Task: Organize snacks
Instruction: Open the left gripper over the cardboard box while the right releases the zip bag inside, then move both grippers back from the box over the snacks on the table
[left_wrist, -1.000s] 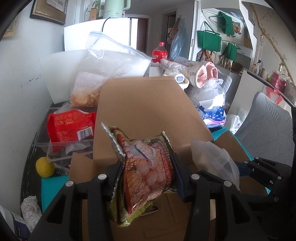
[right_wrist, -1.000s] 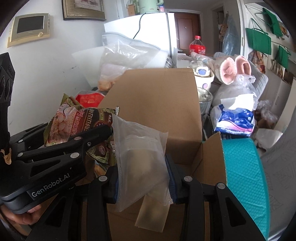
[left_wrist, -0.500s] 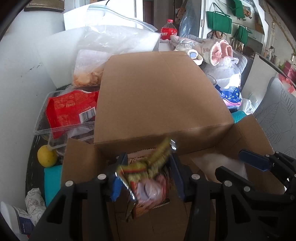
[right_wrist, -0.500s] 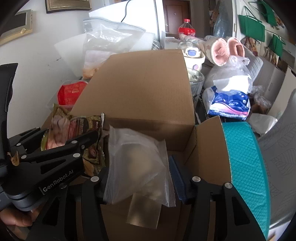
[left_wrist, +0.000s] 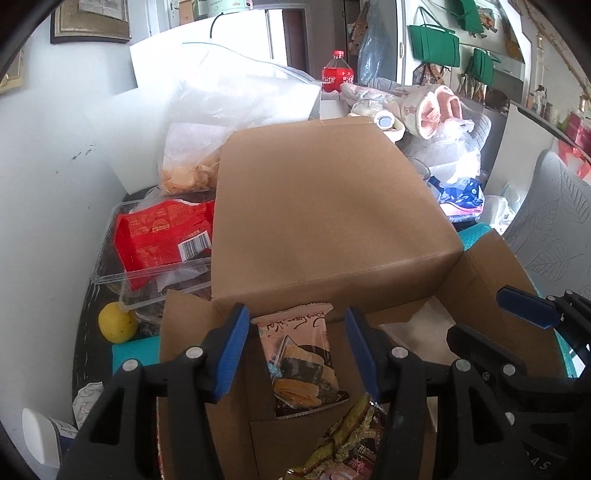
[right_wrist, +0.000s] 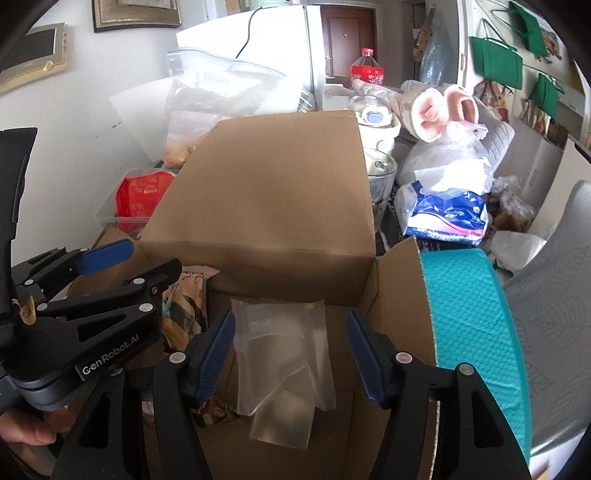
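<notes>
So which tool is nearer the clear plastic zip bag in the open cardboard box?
Right tool: its open jaws flank the clear plastic zip bag. Left tool sits beside it.

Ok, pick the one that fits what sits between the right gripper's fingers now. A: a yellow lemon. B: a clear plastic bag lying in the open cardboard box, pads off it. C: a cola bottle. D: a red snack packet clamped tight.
B: in the right wrist view the clear plastic bag lies inside the open cardboard box, and the right gripper stands open, pads clear of it.
</notes>
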